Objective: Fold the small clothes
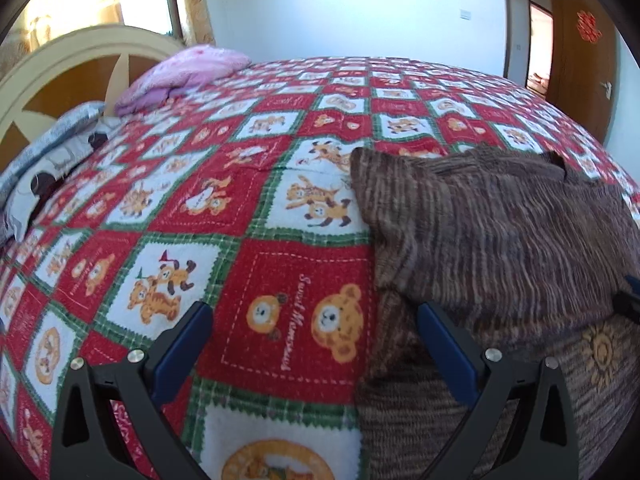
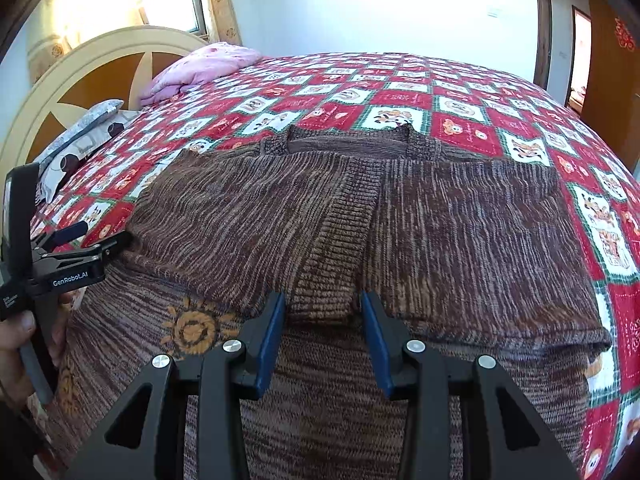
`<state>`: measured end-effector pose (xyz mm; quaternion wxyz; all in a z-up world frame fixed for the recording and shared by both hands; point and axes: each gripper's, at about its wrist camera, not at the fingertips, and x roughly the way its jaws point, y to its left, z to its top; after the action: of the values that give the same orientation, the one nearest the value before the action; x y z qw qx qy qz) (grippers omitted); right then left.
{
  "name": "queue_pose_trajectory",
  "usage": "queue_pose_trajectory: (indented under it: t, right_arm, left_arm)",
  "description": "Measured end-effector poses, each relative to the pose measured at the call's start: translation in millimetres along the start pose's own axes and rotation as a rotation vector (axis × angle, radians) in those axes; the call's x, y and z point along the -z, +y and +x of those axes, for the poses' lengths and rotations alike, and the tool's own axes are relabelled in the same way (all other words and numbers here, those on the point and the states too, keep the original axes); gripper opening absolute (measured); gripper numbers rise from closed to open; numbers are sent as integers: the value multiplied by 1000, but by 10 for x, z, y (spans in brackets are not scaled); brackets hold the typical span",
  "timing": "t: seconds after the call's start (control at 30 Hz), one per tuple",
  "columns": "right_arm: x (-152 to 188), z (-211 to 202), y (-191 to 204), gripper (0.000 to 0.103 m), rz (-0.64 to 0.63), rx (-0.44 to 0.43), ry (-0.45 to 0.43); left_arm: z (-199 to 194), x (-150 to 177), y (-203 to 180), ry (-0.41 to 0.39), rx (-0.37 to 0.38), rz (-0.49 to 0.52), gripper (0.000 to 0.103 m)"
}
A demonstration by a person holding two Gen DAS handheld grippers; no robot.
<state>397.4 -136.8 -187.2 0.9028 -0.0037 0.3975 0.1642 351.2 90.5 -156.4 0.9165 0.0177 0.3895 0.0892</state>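
Observation:
A brown knit sweater [image 2: 460,240] with an orange sun motif [image 2: 196,328] lies flat on the bed, neck at the far end. Both sleeves are folded across its chest, and their ribbed cuffs [image 2: 324,264] meet in the middle. My right gripper [image 2: 323,300] hovers open over the cuffs, a finger on either side without pinching them. In the left wrist view the sweater [image 1: 500,232] fills the right side. My left gripper [image 1: 314,314] is wide open at its left edge, one finger over the knit and the other over the bedspread. From the right wrist view, a hand holds that left gripper [image 2: 100,236].
The bed wears a red, white and green checked bear bedspread [image 1: 260,240]. A pink folded quilt [image 1: 188,72] and a grey patterned pillow [image 1: 52,148] lie by the cream headboard [image 1: 80,52] at the far left. A wooden door [image 1: 580,60] stands at the right.

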Motion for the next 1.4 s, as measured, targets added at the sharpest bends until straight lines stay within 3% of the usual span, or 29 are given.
queue_pose_trajectory:
  t: [0.4, 0.77, 1.1, 1.4]
  right_arm:
    - [98, -56, -31, 43, 3, 7, -4]
    - [227, -284, -111, 44, 27, 52, -37]
    - [578, -579, -205, 46, 21, 81, -11]
    - [818, -902, -170, 52, 52, 48, 20]
  left_arm:
    - [-125, 18, -136, -14, -31, 65, 103]
    - [-409, 199, -241, -23, 20, 83, 103]
    - [-812, 334, -294, -71, 82, 90, 103]
    - [-1110, 567, -310, -74, 120, 78, 103]
